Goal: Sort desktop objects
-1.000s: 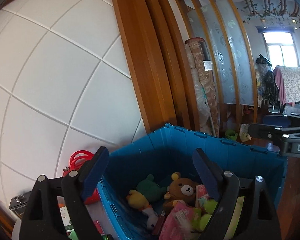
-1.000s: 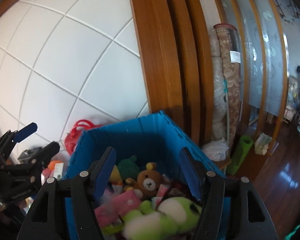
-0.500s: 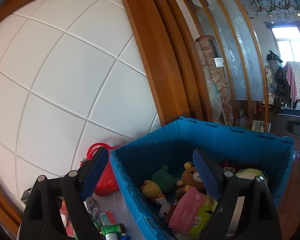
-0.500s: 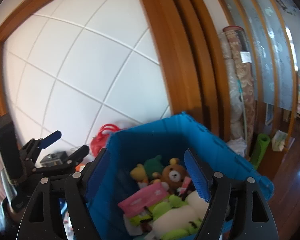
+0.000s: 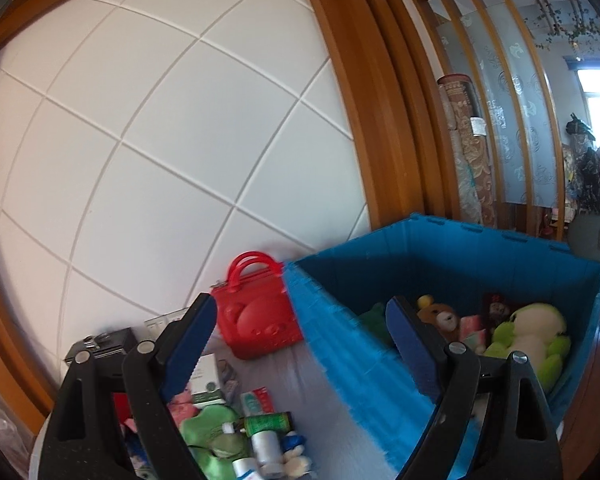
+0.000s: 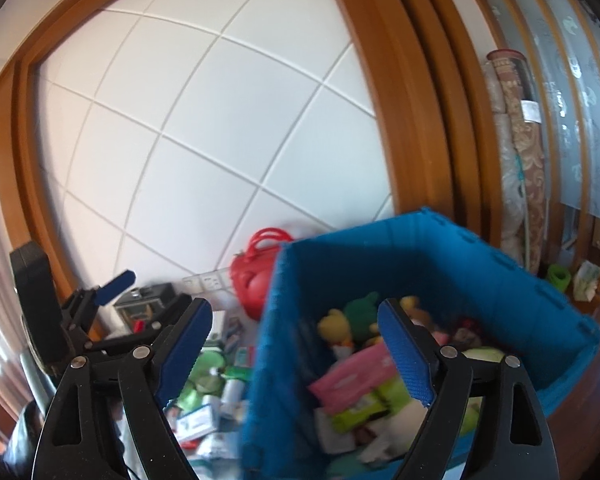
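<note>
Crate blurred, desk clutter indistinct

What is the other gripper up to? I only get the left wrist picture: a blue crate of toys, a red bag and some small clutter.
Observer: The right gripper holds nothing. Its jaws are opening, and it points at the near corner of the blue crate.
Operator: Is there anything in the crate that I can't see?
Observer: Yes, a yellow plush toy sits right beside the green plush toy. In your picture a gripper finger covers that spot.
Operator: And past the crate?
Observer: A bright green roll sits low down beyond the crate's far side, near the wooden screen.
</note>
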The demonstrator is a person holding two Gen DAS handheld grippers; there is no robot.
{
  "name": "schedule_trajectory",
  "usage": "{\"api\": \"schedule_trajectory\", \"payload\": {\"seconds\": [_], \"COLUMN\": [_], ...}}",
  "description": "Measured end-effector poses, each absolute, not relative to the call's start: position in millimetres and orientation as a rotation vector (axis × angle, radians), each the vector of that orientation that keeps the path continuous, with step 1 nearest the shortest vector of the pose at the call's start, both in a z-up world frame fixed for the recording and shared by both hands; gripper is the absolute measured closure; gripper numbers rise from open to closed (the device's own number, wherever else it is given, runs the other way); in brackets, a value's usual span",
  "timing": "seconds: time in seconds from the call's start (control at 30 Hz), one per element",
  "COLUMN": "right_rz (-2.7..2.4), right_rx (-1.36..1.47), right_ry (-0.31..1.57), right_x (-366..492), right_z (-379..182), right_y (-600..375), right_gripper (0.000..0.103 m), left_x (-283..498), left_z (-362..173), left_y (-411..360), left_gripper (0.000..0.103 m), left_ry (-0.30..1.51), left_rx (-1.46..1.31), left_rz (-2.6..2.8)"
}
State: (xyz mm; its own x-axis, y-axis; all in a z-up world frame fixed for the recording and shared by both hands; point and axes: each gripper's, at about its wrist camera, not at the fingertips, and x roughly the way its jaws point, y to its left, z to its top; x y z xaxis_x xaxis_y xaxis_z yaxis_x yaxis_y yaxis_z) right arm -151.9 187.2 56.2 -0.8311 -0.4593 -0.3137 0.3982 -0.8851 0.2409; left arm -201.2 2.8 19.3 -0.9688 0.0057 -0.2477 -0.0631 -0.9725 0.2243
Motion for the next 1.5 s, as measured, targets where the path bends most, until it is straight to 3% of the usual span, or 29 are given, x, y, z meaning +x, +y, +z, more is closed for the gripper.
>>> {"api": "schedule_trajectory", "payload": {"seconds": [0.67, 1.13, 1.5], "right_rz": [-2.504, -2.45, -2.317], "right_rx": [0.673, 0.78, 1.089], "right_ry": [-0.194, -0.031, 0.059], "right_x": [-137, -190, -241], "right_z": [12, -36, -143], "right_y": [-26, -79, -101], "right_gripper": [0.014, 0.013, 0.013], "left_x": [-187, -206, -208], "left_z": [-19, -80, -166], "left_y": [-227, -299, -305], "left_gripper": [0.016, 0.016, 0.016], "left_ry": [0.33, 0.293, 0.338], "left_rx": [-0.572, -0.744, -0.899], "left_rz": [3.225, 3.296, 3.054]}}
